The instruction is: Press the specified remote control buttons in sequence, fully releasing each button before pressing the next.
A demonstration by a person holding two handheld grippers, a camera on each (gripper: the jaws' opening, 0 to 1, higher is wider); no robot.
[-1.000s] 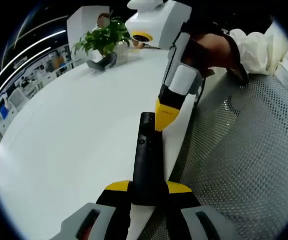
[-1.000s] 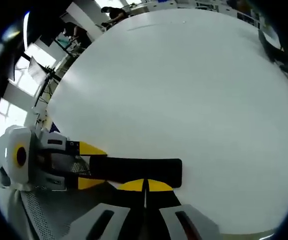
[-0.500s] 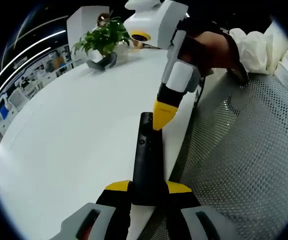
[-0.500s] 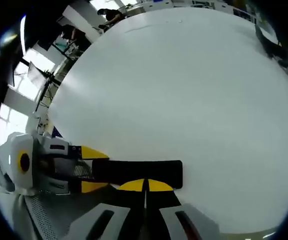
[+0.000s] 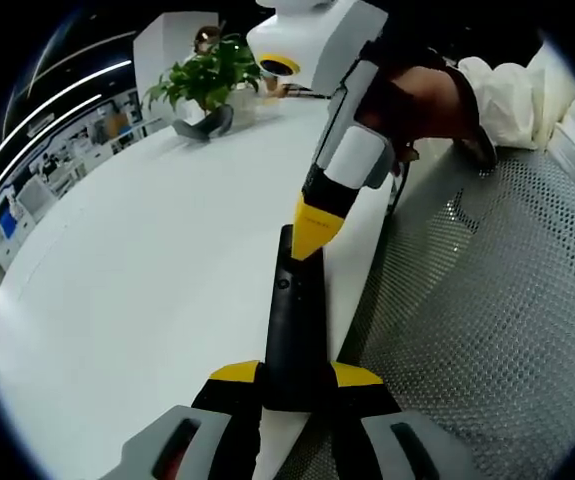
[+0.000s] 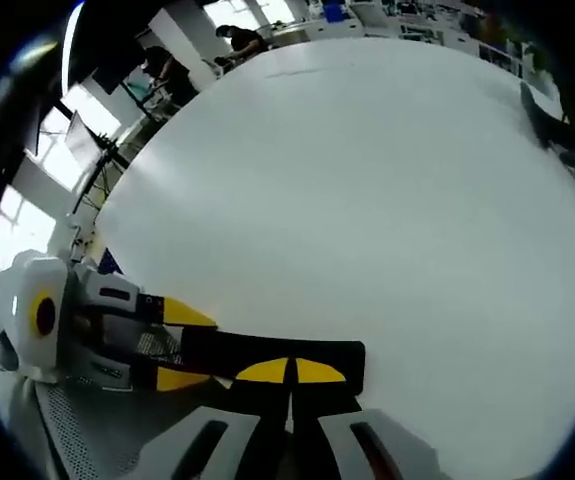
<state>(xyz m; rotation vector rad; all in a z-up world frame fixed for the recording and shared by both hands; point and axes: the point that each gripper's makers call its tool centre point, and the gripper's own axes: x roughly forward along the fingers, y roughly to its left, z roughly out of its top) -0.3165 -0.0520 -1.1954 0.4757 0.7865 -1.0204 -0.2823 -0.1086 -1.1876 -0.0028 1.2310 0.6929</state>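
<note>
Slim black remote control (image 5: 292, 325) (image 6: 272, 358) — lying flat on the white table, lengthwise.

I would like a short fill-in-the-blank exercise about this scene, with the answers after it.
1. The left gripper is shut on a black ____.
2. The right gripper has its yellow tips shut over the remote's ____ end.
3. The remote control lies on a ____ table.
4. Far across the table stands a green ____.

Answers: remote control; far; white; plant
</note>
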